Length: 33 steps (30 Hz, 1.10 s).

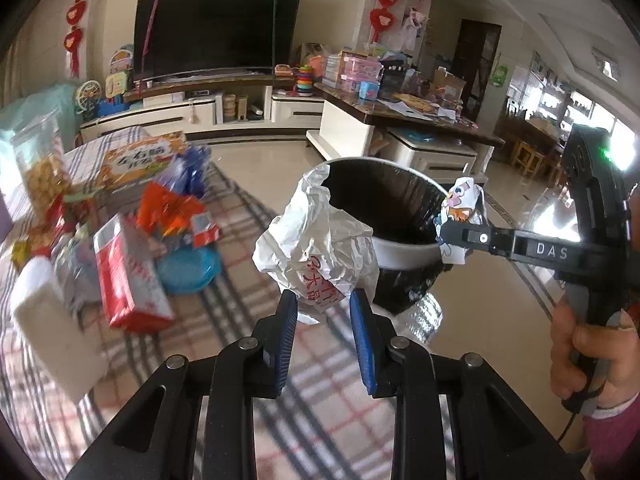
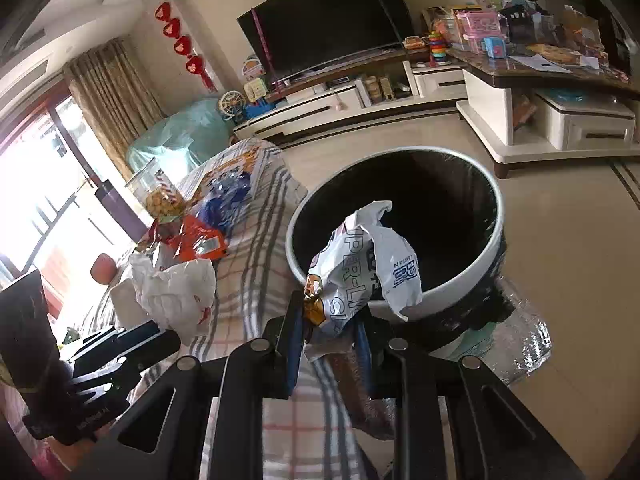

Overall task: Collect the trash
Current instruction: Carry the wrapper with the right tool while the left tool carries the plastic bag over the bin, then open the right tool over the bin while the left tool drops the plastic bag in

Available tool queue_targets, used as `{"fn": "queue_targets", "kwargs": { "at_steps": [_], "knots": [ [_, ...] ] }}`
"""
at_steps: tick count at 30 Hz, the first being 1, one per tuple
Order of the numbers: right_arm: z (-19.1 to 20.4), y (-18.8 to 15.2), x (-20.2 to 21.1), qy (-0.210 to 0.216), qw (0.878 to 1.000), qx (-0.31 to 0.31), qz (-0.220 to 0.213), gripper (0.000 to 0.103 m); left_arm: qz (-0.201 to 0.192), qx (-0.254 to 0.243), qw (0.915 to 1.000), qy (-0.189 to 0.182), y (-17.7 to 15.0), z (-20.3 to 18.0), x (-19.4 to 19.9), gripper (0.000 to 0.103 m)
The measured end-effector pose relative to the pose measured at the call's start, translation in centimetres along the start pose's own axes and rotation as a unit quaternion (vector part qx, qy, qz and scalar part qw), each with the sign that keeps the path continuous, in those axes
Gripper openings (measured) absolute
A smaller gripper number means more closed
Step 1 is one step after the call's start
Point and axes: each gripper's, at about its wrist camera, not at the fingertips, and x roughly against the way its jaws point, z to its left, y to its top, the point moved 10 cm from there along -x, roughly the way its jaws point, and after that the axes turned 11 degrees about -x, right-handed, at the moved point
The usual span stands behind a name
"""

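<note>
My left gripper (image 1: pixel 323 312) pinches the lower edge of a crumpled white paper wrapper with red characters (image 1: pixel 320 248), which stands up from the blue pads, long axis near vertical, in front of the round white-rimmed bin with a black liner (image 1: pixel 404 248). My right gripper (image 2: pixel 328 340) is clamped on a crinkled white printed plastic packet with blue lettering (image 2: pixel 368 268); it points up and away over the bin's near rim. Its lower end is hidden between the fingers, and the print is only partly legible. Blurred snack packaging lies on the plaid cloth (image 1: pixel 248 216).

One bin (image 2: pixel 394 296), two held wrappers (perhaps more lie behind)
</note>
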Motion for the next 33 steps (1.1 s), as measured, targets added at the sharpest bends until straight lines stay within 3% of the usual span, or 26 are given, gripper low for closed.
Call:
{"fn": "queue_targets", "kwargs": {
  "at_steps": [12, 33],
  "knots": [
    [-1.9, 3.2, -0.3, -0.008, 1.000, -0.007, -0.005, 0.025, -0.008, -0.011, 0.9999, -0.003, 3.6, -0.7, -3.2, 0.027],
    [-4.5, 6.0, -4.1, -0.030, 0.999, -0.016, 0.036, 0.028, 0.045, -0.015, 0.9983, -0.033, 7.9, -2.4, -11.5, 0.033]
  ]
}}
